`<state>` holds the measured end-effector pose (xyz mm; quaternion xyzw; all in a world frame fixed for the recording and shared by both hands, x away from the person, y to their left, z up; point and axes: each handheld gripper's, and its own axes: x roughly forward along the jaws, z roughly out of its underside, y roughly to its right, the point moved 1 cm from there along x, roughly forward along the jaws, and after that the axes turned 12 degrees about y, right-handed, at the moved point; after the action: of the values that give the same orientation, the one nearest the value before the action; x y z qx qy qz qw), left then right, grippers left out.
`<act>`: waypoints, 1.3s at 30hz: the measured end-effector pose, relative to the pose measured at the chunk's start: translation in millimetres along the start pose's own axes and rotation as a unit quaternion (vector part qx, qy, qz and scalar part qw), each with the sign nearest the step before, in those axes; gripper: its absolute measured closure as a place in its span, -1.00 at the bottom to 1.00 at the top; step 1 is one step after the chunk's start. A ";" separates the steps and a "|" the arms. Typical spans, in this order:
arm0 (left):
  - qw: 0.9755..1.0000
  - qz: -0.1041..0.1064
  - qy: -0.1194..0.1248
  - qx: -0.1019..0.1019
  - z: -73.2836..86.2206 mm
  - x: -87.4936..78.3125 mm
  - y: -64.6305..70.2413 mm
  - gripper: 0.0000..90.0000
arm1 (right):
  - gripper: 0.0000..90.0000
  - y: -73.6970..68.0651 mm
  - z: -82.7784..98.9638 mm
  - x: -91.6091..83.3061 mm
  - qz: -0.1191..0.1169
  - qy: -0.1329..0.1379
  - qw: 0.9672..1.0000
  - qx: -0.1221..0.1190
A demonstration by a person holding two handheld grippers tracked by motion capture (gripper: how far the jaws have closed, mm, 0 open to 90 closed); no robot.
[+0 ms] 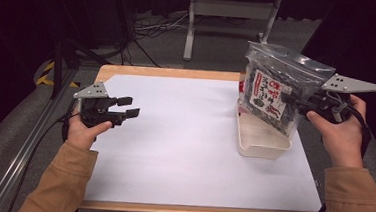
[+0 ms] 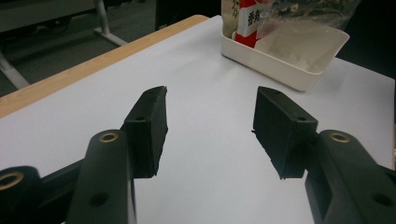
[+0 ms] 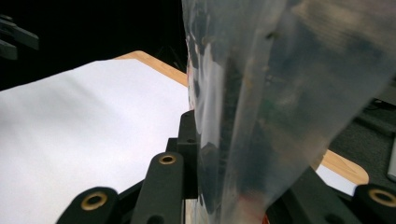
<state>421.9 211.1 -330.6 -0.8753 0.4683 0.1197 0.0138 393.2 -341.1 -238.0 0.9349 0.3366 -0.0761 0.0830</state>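
You clamp zip bag [image 1: 276, 87] w/ R gripper [image 1: 301, 101] above white bin [image 1: 261, 143], ready to drop in; L gripper [image 1: 128, 108] open, empty, idle.

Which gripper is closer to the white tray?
Right. The right gripper holds a clear bag of snacks just above the white tray. The left gripper is open with nothing between its jaws, far across the white table sheet from the tray.

Left claw [image 1: 128, 107] agape, right claw [image 1: 289, 99] clamped
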 end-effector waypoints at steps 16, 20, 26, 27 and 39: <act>1.000 0.005 -0.005 -0.008 1.3 1.8 0.3 -0.01 | 0.65 10.4 21.8 6.1 0.023 -0.017 0.999 0.022; 1.000 0.005 -0.005 -0.014 1.5 1.4 0.7 -0.01 | 0.66 11.3 24.7 6.6 0.025 -0.015 0.999 0.027; 1.000 0.006 -0.005 -0.013 1.3 1.4 0.8 -0.01 | 0.66 9.5 30.7 9.6 0.017 -0.029 0.999 0.027; 1.000 0.006 -0.005 -0.017 1.4 1.3 1.3 -0.01 | 0.66 8.5 32.6 11.2 0.017 -0.031 0.999 0.027; 1.000 0.006 -0.006 -0.012 1.9 2.8 0.0 -0.02 | 0.66 10.2 50.2 13.8 0.016 -0.025 0.999 0.042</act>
<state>423.0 209.0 -333.1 -0.8717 0.4722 0.1307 0.0058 406.0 -350.6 -288.6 0.9405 0.3162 -0.1121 0.0535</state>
